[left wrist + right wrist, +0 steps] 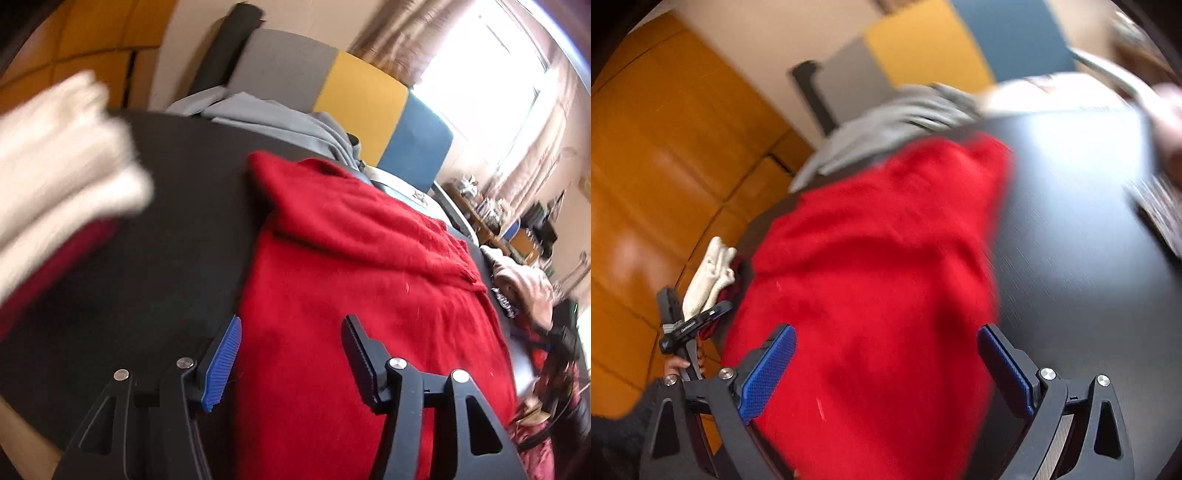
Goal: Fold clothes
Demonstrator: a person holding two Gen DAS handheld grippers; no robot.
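Note:
A red sweater (pixel 354 280) lies spread on the black table (pixel 166 240), one sleeve folded across its chest. My left gripper (pixel 291 358) hovers over its near left part, jaws open, nothing between the blue pad (pixel 223 365) and the black finger. In the right wrist view the same red sweater (pixel 879 280) fills the middle, blurred. My right gripper (pixel 886 369) stands wide open above its near edge, holding nothing. The left gripper (pixel 692 306) shows at that view's left, in a hand (pixel 676 363).
A folded cream garment (pixel 55 158) sits on a dark red one at the table's left. A grey garment (pixel 280 122) lies at the far edge before a grey, yellow and blue seat back (pixel 362 99). Pink cloth and clutter (pixel 524 288) crowd the right. Orange floor (pixel 665 166) lies beyond the table.

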